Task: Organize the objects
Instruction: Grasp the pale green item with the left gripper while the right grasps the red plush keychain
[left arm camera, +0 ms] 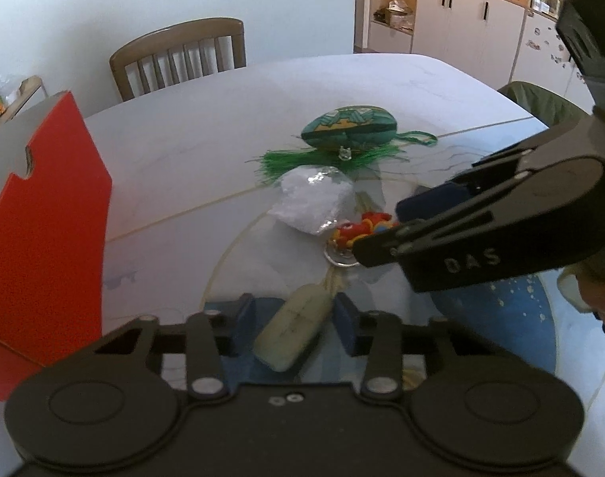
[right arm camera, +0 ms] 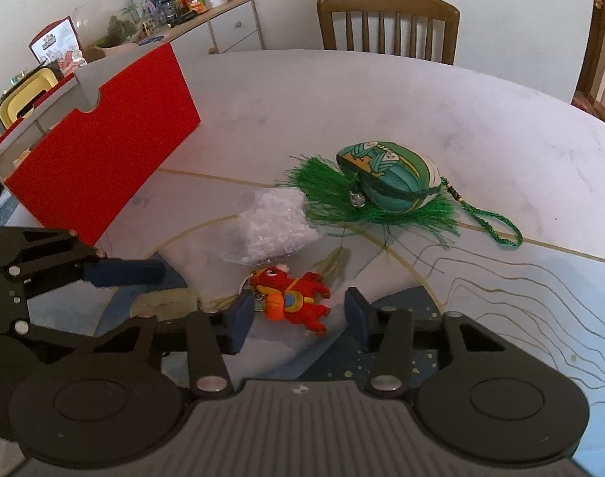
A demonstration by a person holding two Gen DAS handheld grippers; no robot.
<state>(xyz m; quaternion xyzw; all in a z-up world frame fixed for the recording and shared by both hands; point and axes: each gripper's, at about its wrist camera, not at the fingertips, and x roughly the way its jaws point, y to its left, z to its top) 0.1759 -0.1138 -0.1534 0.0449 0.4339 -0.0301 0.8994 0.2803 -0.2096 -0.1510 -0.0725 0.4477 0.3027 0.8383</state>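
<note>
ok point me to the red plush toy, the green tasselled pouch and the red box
red plush toy (right arm camera: 298, 302), right wrist view, on its body
green tasselled pouch (right arm camera: 385, 181), right wrist view, on its patterned side
red box (right arm camera: 103, 151), right wrist view, on its red front wall

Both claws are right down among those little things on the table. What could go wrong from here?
The left claw straddles the cream tube at a slant, so the tube might twist or squirt out as it closes. The right claw surrounds the red plush keychain, whose metal ring lies near one finger and could snag. The claws work close together and might bump, or nudge the clear plastic bag beside them.
</note>
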